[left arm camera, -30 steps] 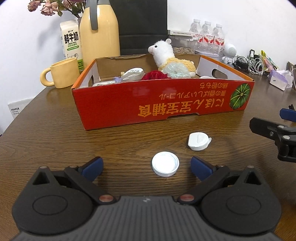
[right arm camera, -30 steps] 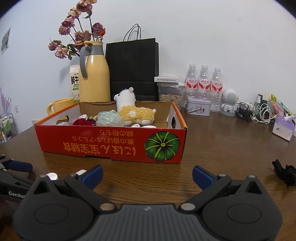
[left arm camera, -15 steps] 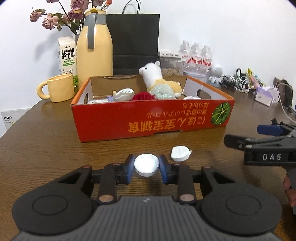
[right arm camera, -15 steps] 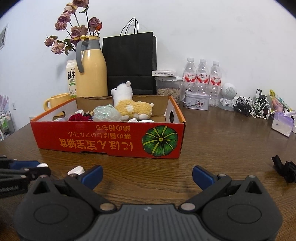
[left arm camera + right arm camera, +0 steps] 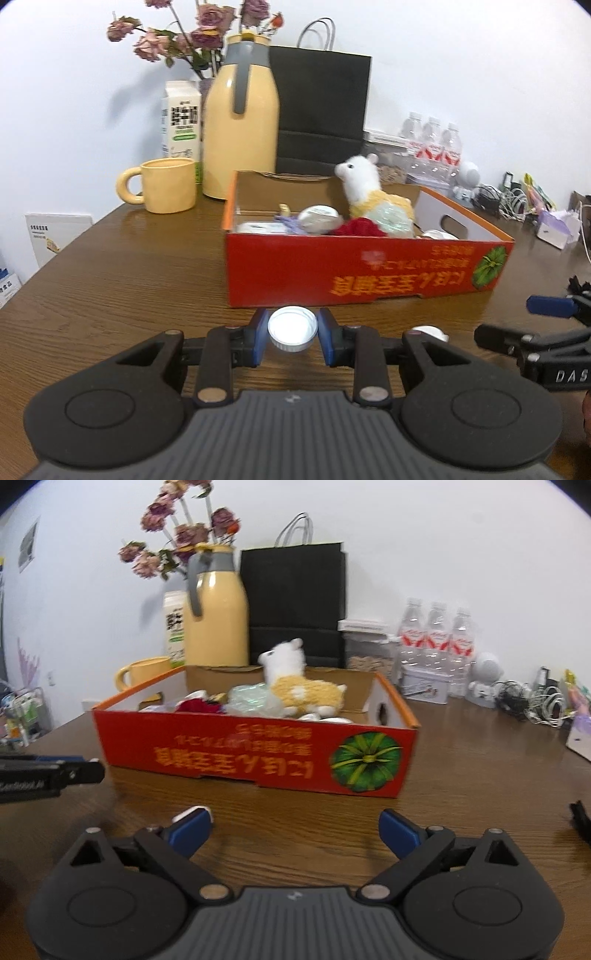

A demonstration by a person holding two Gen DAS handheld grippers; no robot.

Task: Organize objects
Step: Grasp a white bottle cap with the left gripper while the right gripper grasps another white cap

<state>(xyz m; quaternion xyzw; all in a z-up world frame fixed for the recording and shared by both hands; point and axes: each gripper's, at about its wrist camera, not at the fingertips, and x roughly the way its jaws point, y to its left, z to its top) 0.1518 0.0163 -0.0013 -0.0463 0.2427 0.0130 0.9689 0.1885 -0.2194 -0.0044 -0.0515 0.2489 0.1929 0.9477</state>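
Nearest us, our left tool (image 5: pixel 292 334) pinches a small white lid (image 5: pixel 292 328) by its round edge, lifted just in front of the red box (image 5: pixel 369 273). The lid looks light, stiff and a bit slippery, so the edge is the best place to hold. Our right tool (image 5: pixel 295 825) is wide, closing a little, holding nothing. Another white lid (image 5: pixel 430 331) rests on the surface (image 5: pixel 129 280) to the right.

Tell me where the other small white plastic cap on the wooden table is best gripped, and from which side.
Across its low rim, from above and in front, as the left gripper holds the round white cap. The second white cap lies flat, mostly hidden; the closing right gripper, jaws empty, is nearest.
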